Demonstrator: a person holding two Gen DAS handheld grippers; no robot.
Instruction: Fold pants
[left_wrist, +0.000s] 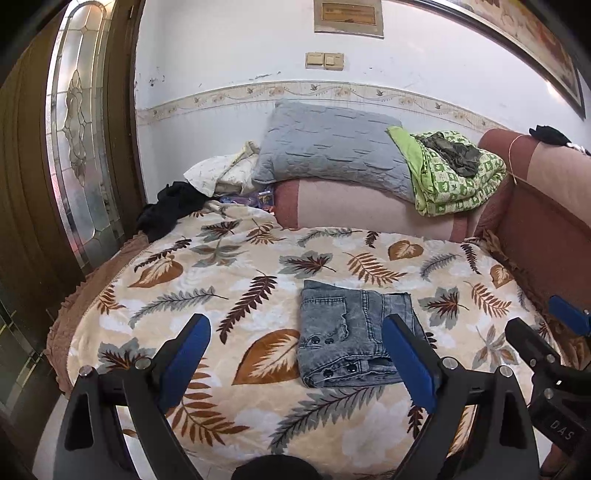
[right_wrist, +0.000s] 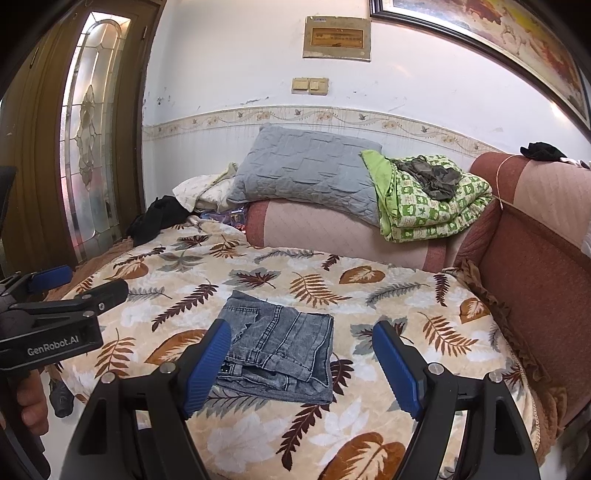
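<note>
Grey-blue denim pants (left_wrist: 351, 332) lie folded into a compact rectangle on the leaf-patterned blanket (left_wrist: 221, 288), waistband snaps facing me. They also show in the right wrist view (right_wrist: 280, 347). My left gripper (left_wrist: 295, 328) is open and empty, held above the blanket just in front of the pants. My right gripper (right_wrist: 301, 332) is open and empty, its jaws spread on either side of the pants from above and in front. Each gripper shows at the edge of the other's view.
A blanket-covered surface (right_wrist: 369, 280) meets a pink sofa back (right_wrist: 332, 229) with a grey pillow (right_wrist: 306, 166) and a green folded quilt (right_wrist: 428, 199). Black clothes (right_wrist: 159, 218) lie at the far left. A sofa arm (right_wrist: 535, 258) rises on the right, a door (right_wrist: 92, 129) on the left.
</note>
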